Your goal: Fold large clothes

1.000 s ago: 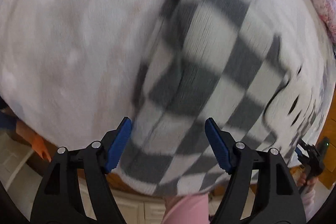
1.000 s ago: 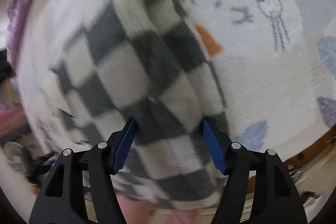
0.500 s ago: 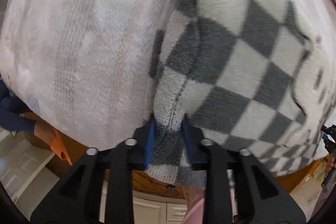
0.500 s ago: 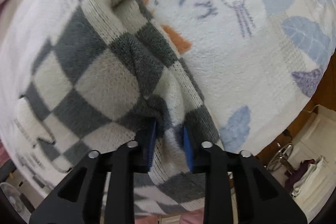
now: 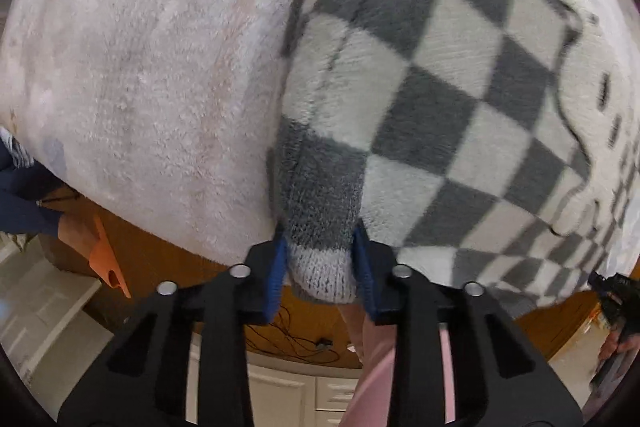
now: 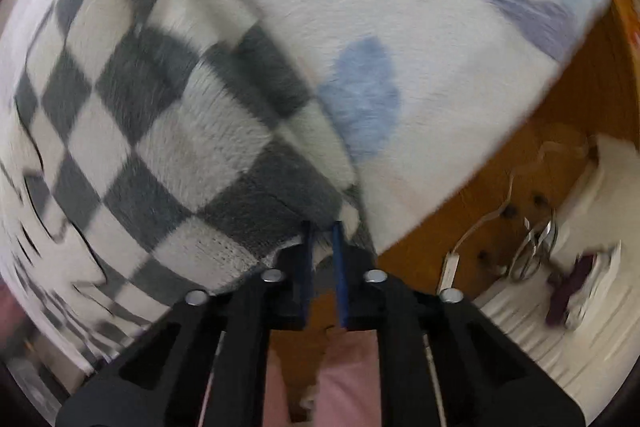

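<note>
Two grippers: both gripped the same checked garment, one at each of its near corners.
Left gripper (image 5: 320, 255): its blue fingers (image 5: 277, 267) were closing, pressed on a bunched grey and white knitted fold of the garment that filled the gap between them.
Right gripper (image 6: 322, 259): its fingers (image 6: 339, 267) were nearly together, pinching a thin edge of the garment at their tips.
Garment (image 5: 420, 99): grey and white checked fleece, spread ahead of the left fingers and to their right; in the right wrist view (image 6: 160, 131) it ran ahead and to the left of the fingers.
Blanket (image 5: 152, 67): pale fleece under the garment, ahead and left of the left fingers; in the right wrist view (image 6: 420, 27) it lay ahead and right of the fingers, with blue and purple leaf prints.
Wooden edge (image 5: 160, 259): brown, just below the blanket's near border, left of the left fingers.
Pink cloth (image 5: 372, 367): below and behind the left fingers; what it was could not be told.
Orange object (image 5: 106, 263): far left of the left fingers, beside a hand and a dark blue sleeve (image 5: 24, 203).
Floor items (image 6: 532, 247): cables and small blurred things, right of the right fingers.
</note>
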`<state>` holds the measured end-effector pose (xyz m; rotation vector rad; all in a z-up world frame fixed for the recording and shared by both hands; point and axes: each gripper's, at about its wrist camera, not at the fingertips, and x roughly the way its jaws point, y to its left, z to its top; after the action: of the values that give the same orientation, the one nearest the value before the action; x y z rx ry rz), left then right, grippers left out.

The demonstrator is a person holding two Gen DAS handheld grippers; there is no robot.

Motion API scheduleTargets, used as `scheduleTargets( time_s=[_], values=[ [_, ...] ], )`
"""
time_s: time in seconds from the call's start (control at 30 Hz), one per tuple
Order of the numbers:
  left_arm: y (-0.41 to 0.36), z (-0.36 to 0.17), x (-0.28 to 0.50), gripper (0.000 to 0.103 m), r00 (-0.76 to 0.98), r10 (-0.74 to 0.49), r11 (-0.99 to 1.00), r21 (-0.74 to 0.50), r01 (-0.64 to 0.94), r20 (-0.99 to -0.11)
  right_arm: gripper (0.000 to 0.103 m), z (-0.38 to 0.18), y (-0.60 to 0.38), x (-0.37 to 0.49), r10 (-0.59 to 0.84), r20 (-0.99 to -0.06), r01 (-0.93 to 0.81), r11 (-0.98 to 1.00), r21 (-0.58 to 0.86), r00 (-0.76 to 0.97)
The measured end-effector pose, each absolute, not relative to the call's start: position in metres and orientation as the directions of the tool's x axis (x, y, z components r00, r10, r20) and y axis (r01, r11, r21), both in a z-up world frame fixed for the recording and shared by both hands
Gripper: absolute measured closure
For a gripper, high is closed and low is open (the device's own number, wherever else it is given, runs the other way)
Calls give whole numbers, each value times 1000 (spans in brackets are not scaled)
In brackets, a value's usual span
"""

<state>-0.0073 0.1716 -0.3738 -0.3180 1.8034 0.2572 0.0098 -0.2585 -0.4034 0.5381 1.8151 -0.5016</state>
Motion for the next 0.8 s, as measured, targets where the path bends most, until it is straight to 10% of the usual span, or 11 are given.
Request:
scheduleTargets(
  time_s=[0.13, 0.27, 0.43, 0.57, 0.8],
  values=[
    [161, -372, -7, 75, -232, -46, 952, 28, -305, -972, 103, -393, -284, 3, 52, -958, 644, 750, -150, -283],
    [161, -406, -15, 37, -286, 51, 951, 133, -277, -957, 102, -379, -285, 9, 125, -969, 695, 716, -61, -213],
    [152, -368, 2, 19, -297, 269, 917, 338, -212, -916, 98, -330, -209, 48, 158, -986, 531, 841, 103, -59],
    [132, -326, 42, 19, -92, 319, 930, 330, -162, -943, 98, -320, -170, 110, 254, -966, 376, 892, 251, 41],
    [46, -320, 153, 68, 135, 94, 995, 96, 9, -986, 98, -359, -25, 195, 343, -938, 67, 936, 345, 45]
  ],
)
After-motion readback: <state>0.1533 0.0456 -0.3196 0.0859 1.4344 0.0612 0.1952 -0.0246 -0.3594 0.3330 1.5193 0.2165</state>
